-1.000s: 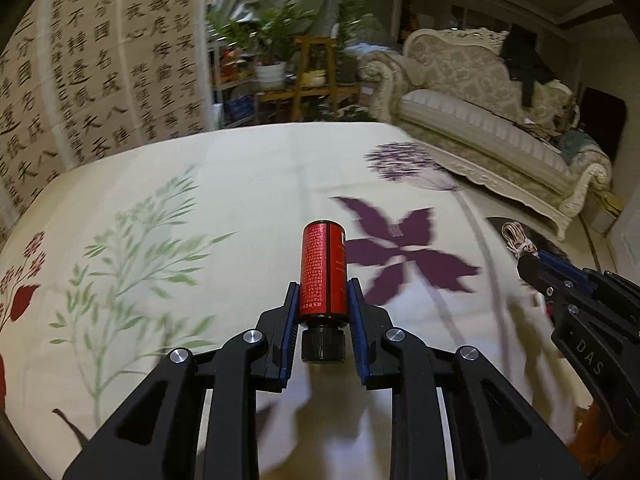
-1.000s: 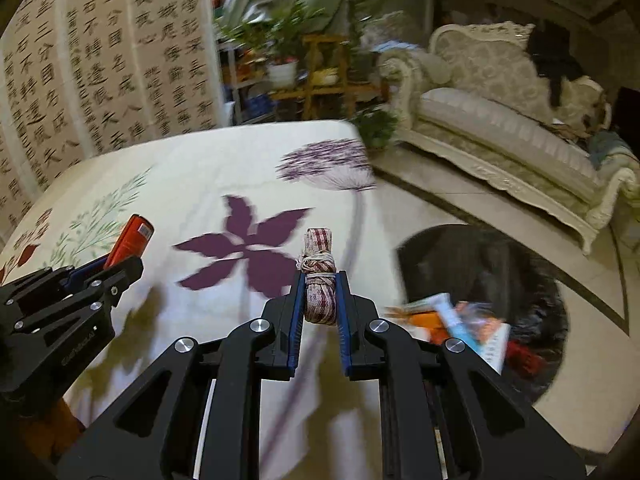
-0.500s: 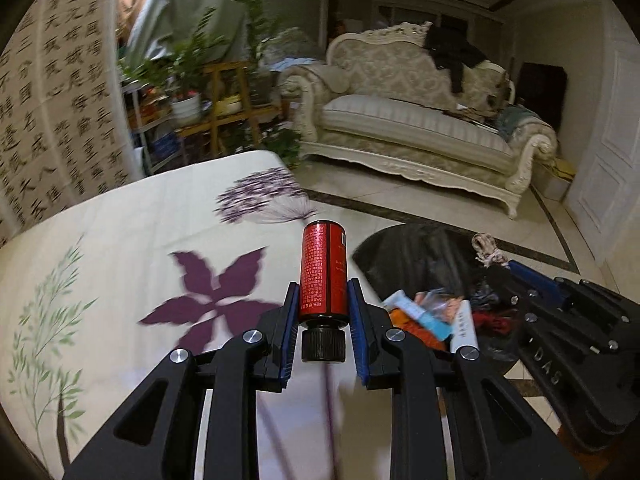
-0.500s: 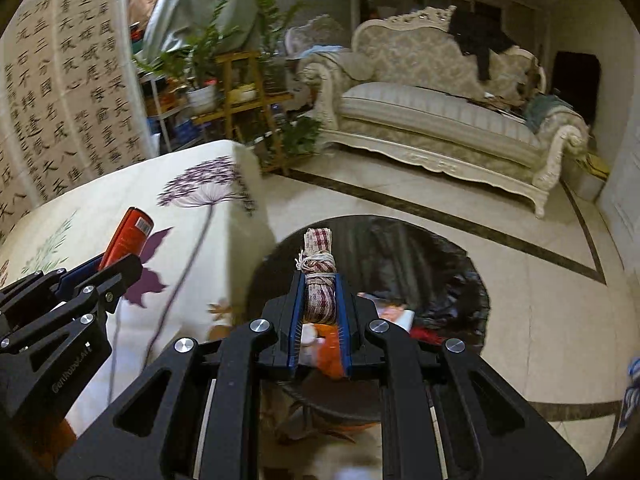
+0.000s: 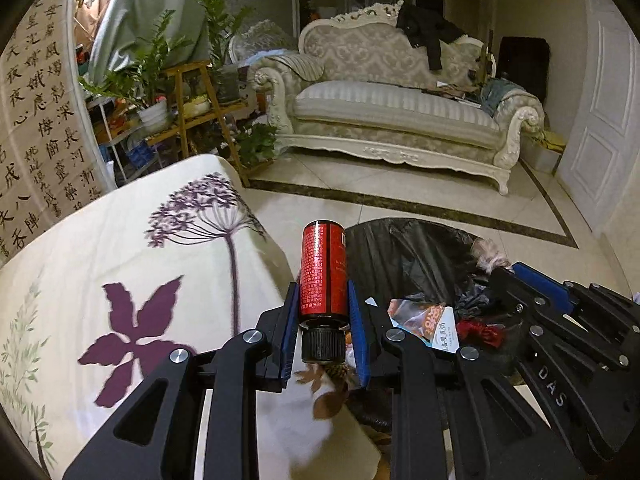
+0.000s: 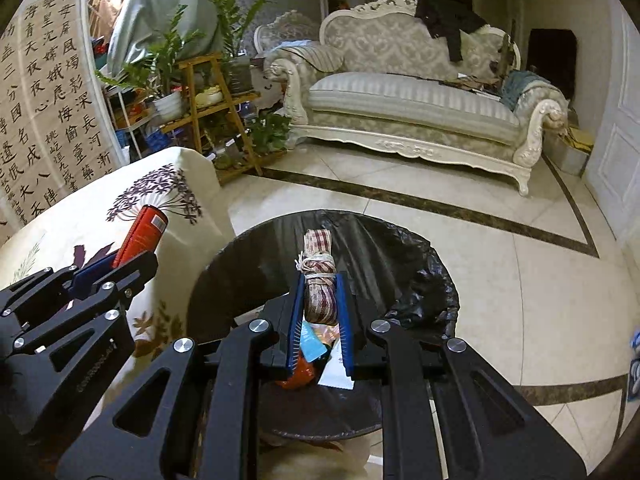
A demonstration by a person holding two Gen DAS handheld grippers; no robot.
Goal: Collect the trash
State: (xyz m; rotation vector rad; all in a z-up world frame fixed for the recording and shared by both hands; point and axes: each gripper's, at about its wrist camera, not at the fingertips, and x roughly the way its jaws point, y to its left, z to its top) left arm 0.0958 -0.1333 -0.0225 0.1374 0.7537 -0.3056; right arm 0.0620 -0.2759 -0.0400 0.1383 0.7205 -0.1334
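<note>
- The bin (image 6: pixel 420 280), lined with a black bag and standing on the tiled floor just beside the cloth-covered table (image 5: pixel 120 248), was the landmark. A second earlier both views were filled by the flowered tablecloth, with the bin only at the edge of the picture; by this moment both hands had swung off the table and the bin's open mouth lay under and ahead of them.
- The right gripper (image 6: pixel 320 304) had ended up directly over the bin's mouth, with the wrappers already in the bin showing between its fingers. It still had the cloth bundle (image 6: pixel 318 280), checked fabric tied with white string, between its pads, but its jaws were opening and a sliver of gap seemed to show beside the bundle. I judged this the start of the drop.
- The left gripper (image 5: pixel 322 308) sat at the bin's near rim, over the table's corner and not yet squarely above the mouth. It was grasping the red bottle (image 5: pixel 323 270), black cap toward the camera; its jaws were also starting to open, though the pads still looked pressed on the bottle.
- For the task, both pieces of trash had reached the bin; the bundle should fall cleanly in, while the bottle might want a little more reach over the rim.
</note>
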